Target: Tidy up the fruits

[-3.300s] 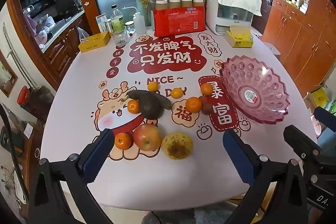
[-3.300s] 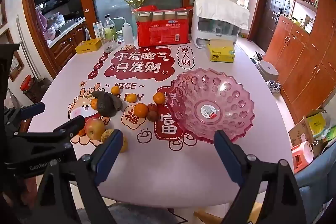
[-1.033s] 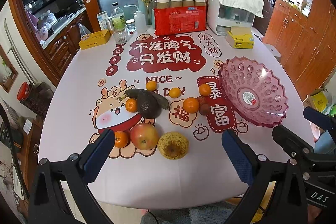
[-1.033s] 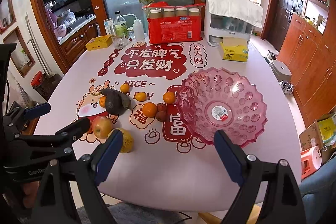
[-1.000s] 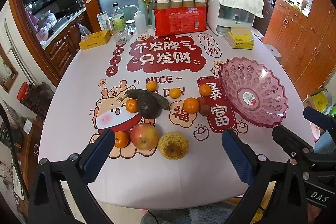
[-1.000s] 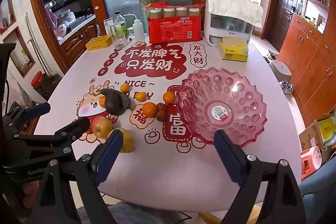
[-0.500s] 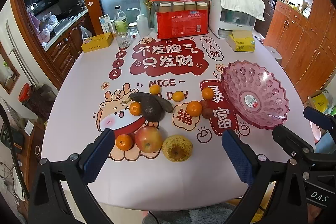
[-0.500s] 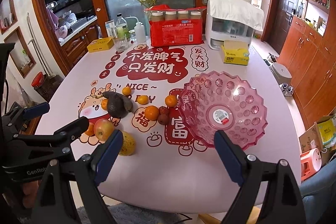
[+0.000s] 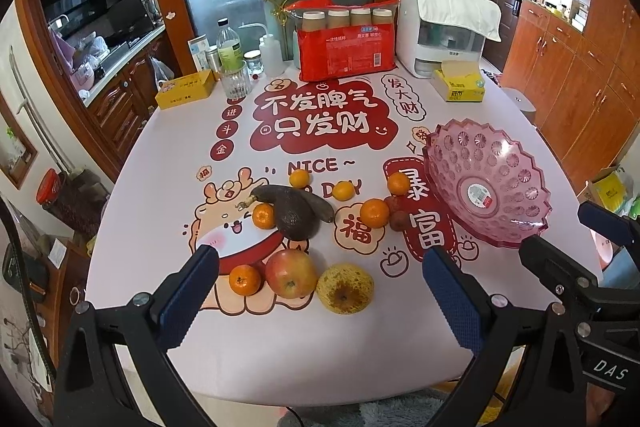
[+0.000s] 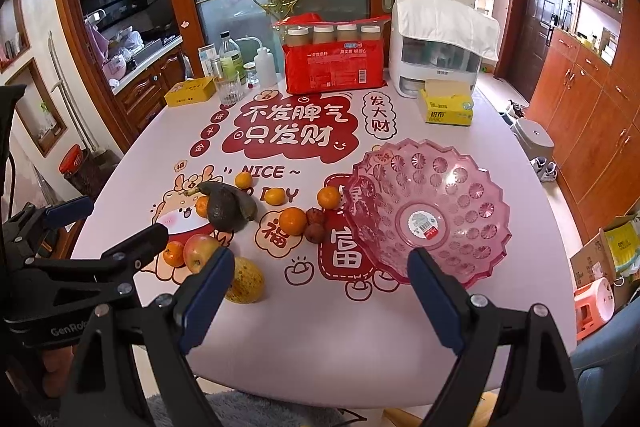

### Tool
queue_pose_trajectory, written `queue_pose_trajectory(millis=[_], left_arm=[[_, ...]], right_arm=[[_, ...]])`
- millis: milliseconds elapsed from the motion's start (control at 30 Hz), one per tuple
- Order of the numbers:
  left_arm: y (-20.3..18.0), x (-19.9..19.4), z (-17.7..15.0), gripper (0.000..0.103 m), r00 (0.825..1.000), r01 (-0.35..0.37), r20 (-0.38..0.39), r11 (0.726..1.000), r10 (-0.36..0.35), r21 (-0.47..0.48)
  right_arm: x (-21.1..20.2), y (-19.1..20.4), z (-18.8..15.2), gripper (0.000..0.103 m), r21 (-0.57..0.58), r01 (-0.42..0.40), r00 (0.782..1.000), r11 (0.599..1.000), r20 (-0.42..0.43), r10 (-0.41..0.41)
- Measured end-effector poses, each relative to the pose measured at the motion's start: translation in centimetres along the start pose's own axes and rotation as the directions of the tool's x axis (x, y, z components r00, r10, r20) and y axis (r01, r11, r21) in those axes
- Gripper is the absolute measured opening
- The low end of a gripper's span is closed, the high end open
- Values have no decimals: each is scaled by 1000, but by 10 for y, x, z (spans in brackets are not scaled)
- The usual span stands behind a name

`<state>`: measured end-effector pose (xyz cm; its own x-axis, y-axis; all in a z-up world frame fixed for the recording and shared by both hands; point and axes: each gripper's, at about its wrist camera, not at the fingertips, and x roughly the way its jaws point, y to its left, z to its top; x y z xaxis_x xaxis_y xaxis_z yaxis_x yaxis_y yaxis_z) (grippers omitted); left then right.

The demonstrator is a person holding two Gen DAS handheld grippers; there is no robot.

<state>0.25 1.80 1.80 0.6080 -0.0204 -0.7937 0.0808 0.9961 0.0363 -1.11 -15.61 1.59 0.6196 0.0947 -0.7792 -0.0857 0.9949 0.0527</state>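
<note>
Loose fruit lies on the printed table: a red apple (image 9: 291,273), a yellow spotted pear (image 9: 345,288), a dark avocado (image 9: 295,213), several small oranges such as one (image 9: 374,213), and two small dark-red fruits (image 9: 399,220). An empty pink glass bowl (image 9: 486,183) stands to their right; it also shows in the right wrist view (image 10: 428,215). My left gripper (image 9: 320,299) is open and empty above the near table edge, in front of the apple and pear. My right gripper (image 10: 320,297) is open and empty, in front of the bowl.
At the back stand a red pack of cups (image 9: 343,45), a white appliance (image 9: 444,27), a yellow tissue box (image 9: 460,87), bottles and a glass (image 9: 236,79) and a yellow box (image 9: 184,89). Wooden cabinets line the right side.
Both grippers have lifted and pulled back slightly, so the table appears a little lower in the views. The fruit and bowl have not moved. Both stay open.
</note>
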Motion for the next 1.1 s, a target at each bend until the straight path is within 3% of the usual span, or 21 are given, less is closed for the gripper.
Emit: queue_pose_trajectory(millis=[500,1100], left_arm=[[39,-1,13,101,1000,5,16,1000,-5,12],[116,52,19,101,998,12,-55,999,-9,45]], right_arm=[[0,32,20,89,3,-27,999,1000,29,27],[66,73,25,89,101,-1,996,995,-85,9]])
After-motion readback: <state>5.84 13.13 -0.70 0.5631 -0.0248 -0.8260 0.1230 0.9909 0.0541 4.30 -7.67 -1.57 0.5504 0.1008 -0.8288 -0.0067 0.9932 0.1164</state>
